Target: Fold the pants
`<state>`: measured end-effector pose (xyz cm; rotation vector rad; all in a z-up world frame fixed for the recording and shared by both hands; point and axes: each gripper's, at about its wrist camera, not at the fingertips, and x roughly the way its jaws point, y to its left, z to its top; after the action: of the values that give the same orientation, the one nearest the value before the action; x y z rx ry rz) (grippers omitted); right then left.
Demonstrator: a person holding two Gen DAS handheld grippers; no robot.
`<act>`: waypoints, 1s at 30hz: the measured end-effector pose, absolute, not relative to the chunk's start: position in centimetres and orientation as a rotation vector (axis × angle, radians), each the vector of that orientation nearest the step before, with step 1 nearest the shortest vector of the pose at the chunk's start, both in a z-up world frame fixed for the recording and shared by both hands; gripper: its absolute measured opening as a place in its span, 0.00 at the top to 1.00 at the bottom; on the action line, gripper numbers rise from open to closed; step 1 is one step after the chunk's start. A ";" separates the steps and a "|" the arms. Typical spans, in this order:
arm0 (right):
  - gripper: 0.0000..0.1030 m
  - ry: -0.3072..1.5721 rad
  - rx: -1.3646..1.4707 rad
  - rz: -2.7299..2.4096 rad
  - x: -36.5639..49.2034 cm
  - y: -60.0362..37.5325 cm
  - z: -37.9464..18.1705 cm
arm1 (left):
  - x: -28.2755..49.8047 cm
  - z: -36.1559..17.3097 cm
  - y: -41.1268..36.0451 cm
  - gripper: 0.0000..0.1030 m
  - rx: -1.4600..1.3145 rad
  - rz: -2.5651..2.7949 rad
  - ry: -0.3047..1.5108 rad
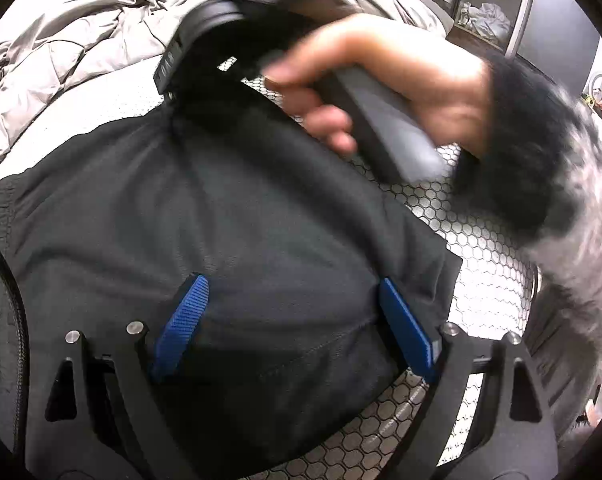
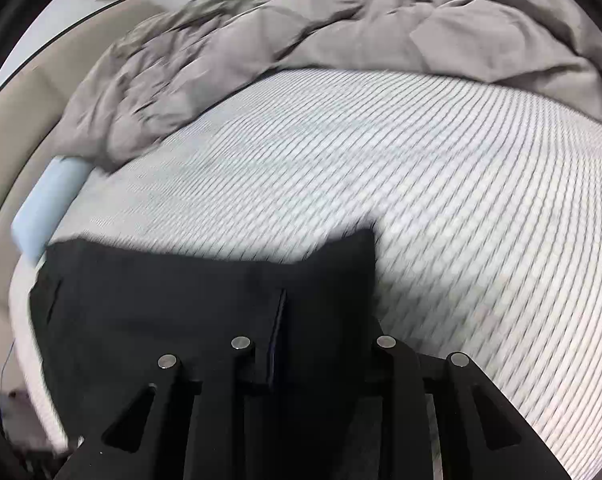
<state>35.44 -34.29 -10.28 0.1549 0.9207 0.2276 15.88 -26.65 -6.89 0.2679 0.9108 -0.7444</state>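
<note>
The black pants (image 1: 229, 216) lie spread on the patterned mattress (image 1: 485, 248). My left gripper (image 1: 293, 320) is open, its blue fingers (image 1: 183, 320) wide apart just above the cloth. My right gripper shows in the left wrist view (image 1: 205, 64) at the far edge of the pants, held by a hand (image 1: 385, 80). In the right wrist view my right gripper (image 2: 277, 340) is shut on a fold of the pants (image 2: 181, 292); the cloth drapes over and hides its fingers.
A crumpled grey duvet (image 2: 301, 36) is bunched at the far end of the mattress (image 2: 461, 184). A light blue block (image 2: 47, 208) sits at the mattress's left edge. A shelf with clothes (image 1: 485, 12) stands beyond the bed.
</note>
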 end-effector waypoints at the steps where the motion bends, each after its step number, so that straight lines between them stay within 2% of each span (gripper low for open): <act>1: 0.75 0.909 0.167 0.198 36.1 -34.8 -10.0 | 16.0 -6.9 -26.6 0.16 0.264 -0.748 0.913; 6: 0.69 0.891 0.242 0.195 33.6 -36.2 -8.1 | 16.3 -5.8 -25.6 0.16 0.235 -0.827 0.936; 8: 0.57 0.876 0.237 0.218 31.3 -35.7 -7.6 | 17.1 -4.4 -24.0 0.16 0.162 -0.827 0.929; 10: 0.57 0.882 0.288 0.255 27.9 -36.8 -8.0 | 17.7 -2.9 -22.3 0.16 0.106 -0.793 0.889; 12: 0.57 0.916 0.328 0.272 25.4 -37.4 -9.3 | 18.3 -1.6 -20.5 0.16 0.070 -0.739 0.836; 13: 0.63 0.919 0.325 0.272 24.4 -36.9 -9.9 | 18.8 -1.0 -19.4 0.16 0.055 -0.703 0.804; 14: 0.74 0.916 0.319 0.286 23.5 -37.0 -10.4 | 19.0 -0.7 -18.7 0.16 0.041 -0.677 0.787; 15: 0.75 0.915 0.308 0.305 22.5 -37.0 -10.8 | 19.5 -0.6 -17.9 0.16 0.023 -0.643 0.777; 20: 0.75 0.817 0.175 0.199 20.7 -35.4 -8.2 | 21.1 -1.6 -16.5 0.16 -0.022 -0.619 0.874; 24: 0.73 0.749 0.047 0.281 18.4 -32.0 -6.4 | 20.2 -4.0 -19.4 0.16 0.122 -0.680 0.935; 27: 0.71 0.827 -0.067 0.383 18.2 -28.0 -8.5 | 19.6 -6.1 -20.7 0.18 0.210 -0.678 0.980; 30: 0.71 0.904 -0.222 0.362 18.6 -25.9 -12.1 | 18.8 -5.8 -19.8 0.25 0.227 -0.695 0.984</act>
<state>18.60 -25.93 -12.08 -0.2218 0.9039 0.3619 18.85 -19.76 -5.77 0.2273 0.9842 -0.6947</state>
